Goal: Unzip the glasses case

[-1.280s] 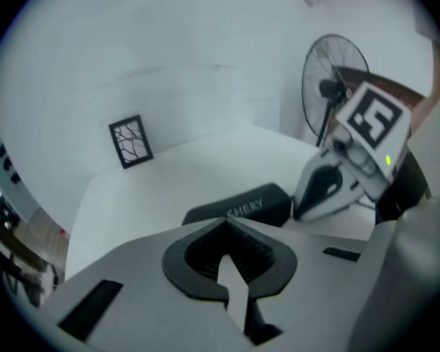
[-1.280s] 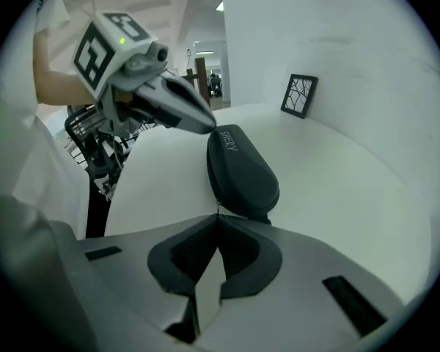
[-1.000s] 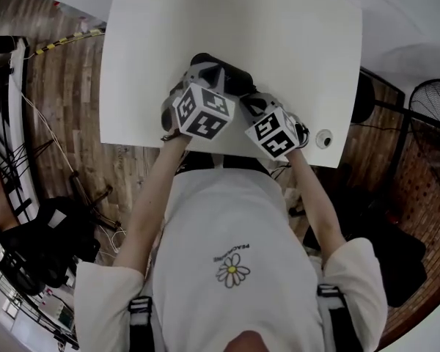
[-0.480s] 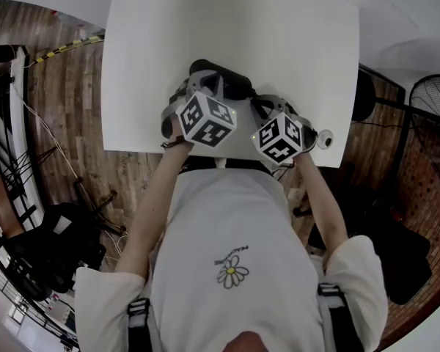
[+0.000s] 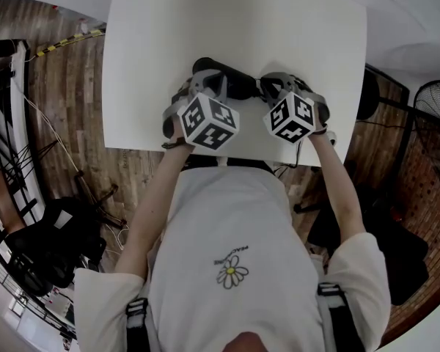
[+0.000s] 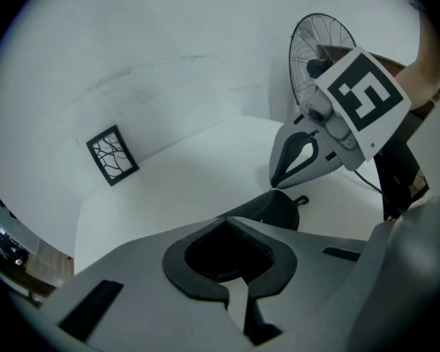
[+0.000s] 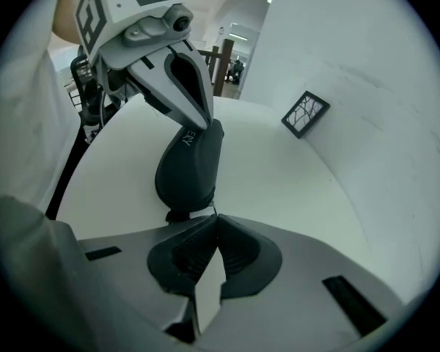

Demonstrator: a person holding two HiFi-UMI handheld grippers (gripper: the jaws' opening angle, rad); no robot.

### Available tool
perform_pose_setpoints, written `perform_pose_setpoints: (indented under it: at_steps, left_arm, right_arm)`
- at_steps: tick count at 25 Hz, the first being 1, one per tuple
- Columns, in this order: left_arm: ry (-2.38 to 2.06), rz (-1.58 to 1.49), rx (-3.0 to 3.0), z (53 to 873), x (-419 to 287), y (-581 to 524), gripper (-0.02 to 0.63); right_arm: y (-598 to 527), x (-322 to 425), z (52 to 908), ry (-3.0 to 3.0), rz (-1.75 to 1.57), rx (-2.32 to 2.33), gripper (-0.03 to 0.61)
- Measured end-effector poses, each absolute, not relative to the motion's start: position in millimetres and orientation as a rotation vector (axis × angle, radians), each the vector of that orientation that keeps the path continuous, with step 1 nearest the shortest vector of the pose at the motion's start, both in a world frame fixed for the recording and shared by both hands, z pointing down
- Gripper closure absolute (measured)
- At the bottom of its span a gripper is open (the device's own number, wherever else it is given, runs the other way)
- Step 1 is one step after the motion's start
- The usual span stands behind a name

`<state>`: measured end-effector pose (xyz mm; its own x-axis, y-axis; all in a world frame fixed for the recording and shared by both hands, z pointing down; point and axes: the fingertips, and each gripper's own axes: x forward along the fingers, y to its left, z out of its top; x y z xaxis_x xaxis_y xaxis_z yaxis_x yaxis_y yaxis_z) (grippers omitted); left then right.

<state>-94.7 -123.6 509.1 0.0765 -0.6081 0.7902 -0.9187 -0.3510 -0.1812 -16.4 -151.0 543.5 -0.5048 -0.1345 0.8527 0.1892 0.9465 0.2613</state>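
Your left gripper's [image 6: 225, 224] jaws are closed, tips down on one end of the black glasses case [image 7: 189, 167], which lies on the white desk [image 5: 235, 20]. Your right gripper's [image 7: 211, 222] jaws are closed at the case's other end; I cannot tell whether they pinch anything there.

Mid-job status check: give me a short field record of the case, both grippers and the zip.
surface: white table
glasses case: black, lying on the table between the two grippers
left gripper: shut on one end of the case
right gripper: jaws shut, tips at the case's opposite end; whether they pinch the zipper pull cannot be told
zip: how far it is open cannot be told
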Motion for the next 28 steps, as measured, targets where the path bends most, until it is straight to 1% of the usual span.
perform_pose_setpoints:
  at_steps: [5,10,14,16,17,19,23,28]
  left_arm:
    - [-1.515,1.148,1.996,508.9,-93.2,-126.1,0.601]
    - [-1.490,1.124,2.015,508.3,-96.5,-123.8,0.601]
    - [-1.465,1.018,2.028,498.6,-100.6,-122.0,0.601]
    - [-1.527,0.941,2.049,481.4,-104.3,-124.5,0.601]
    - [-1.558,0.900,2.065,470.7,-104.8,-126.7,0.601]
    - [-1.609,0.836,2.103,446.9,-104.8,-132.1,0.601]
    - [-1.757,0.733,2.184,387.8,-119.0,-144.9,0.601]
    - [-2.020,0.458,2.282,300.4,-134.3,-171.6,0.600]
  right_arm:
    - [-158.6,-28.1,545.9,-2.047,-0.477,-0.157,0.572]
    - [-152.9,-29.6,546.5,-2.086,-0.404,-0.146,0.572]
    - [-153.3,-31.0,532.7,-2.137,-0.361,-0.041,0.571]
    - [-154.9,-32.1,519.2,-2.167,-0.354,0.017,0.558]
    - [-156.4,-32.4,510.6,-2.184,-0.345,0.041,0.534]
    - [-160.9,-33.7,488.2,-2.228,-0.334,0.095,0.509]
    - [-174.4,-44.3,425.9,-2.343,-0.367,0.262,0.509]
    - [-202.0,-44.8,339.5,-2.565,-0.365,0.569,0.509]
